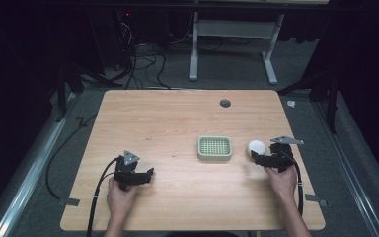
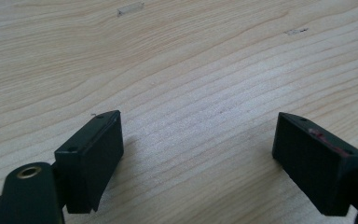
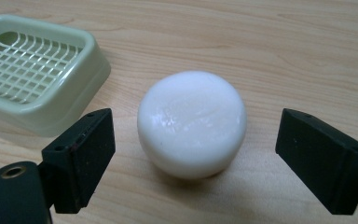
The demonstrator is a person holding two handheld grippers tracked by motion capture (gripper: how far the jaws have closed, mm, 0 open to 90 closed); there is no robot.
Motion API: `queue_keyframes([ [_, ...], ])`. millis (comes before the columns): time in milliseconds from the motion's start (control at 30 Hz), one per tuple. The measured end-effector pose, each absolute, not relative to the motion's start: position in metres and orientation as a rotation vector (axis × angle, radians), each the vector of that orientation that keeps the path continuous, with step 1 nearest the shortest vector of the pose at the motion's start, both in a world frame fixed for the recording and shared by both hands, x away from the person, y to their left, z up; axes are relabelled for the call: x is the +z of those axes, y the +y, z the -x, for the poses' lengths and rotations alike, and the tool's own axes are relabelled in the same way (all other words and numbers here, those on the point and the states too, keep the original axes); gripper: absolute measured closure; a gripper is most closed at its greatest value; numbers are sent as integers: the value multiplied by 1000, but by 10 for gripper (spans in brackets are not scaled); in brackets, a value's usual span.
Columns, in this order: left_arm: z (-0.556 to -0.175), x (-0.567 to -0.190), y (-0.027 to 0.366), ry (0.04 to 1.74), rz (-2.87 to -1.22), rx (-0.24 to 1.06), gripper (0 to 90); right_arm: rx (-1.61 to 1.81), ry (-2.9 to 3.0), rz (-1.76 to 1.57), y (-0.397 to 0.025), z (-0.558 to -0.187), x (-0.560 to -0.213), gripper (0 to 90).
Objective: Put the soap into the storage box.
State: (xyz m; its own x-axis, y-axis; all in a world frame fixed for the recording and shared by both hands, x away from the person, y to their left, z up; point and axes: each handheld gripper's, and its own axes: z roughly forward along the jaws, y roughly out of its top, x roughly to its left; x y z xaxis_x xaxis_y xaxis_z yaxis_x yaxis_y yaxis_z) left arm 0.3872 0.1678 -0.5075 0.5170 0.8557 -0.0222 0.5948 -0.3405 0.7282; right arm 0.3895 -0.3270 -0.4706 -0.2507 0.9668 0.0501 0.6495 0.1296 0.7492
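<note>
A round white soap bar lies on the wooden table, just right of a pale green soap dish with a grid floor. In the high view the soap sits right in front of my right gripper. My right gripper is open, its jaws standing either side of the soap without touching it. The soap dish is empty. My left gripper rests at the table's left front; its jaws are wide apart over bare wood, so the left gripper is open.
A dark round grommet is set in the table near its far edge. Beyond the table stands a white desk frame, with cables on the grey floor. Metal rails run along both sides of the table.
</note>
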Motion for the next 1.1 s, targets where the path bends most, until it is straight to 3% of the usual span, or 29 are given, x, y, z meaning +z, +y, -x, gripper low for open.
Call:
queue_keyframes([
  [1100, -387, -508, 168, 1177, -2063, 482, 168, 859, 1990, -1626, -318, -418, -491, 155],
])
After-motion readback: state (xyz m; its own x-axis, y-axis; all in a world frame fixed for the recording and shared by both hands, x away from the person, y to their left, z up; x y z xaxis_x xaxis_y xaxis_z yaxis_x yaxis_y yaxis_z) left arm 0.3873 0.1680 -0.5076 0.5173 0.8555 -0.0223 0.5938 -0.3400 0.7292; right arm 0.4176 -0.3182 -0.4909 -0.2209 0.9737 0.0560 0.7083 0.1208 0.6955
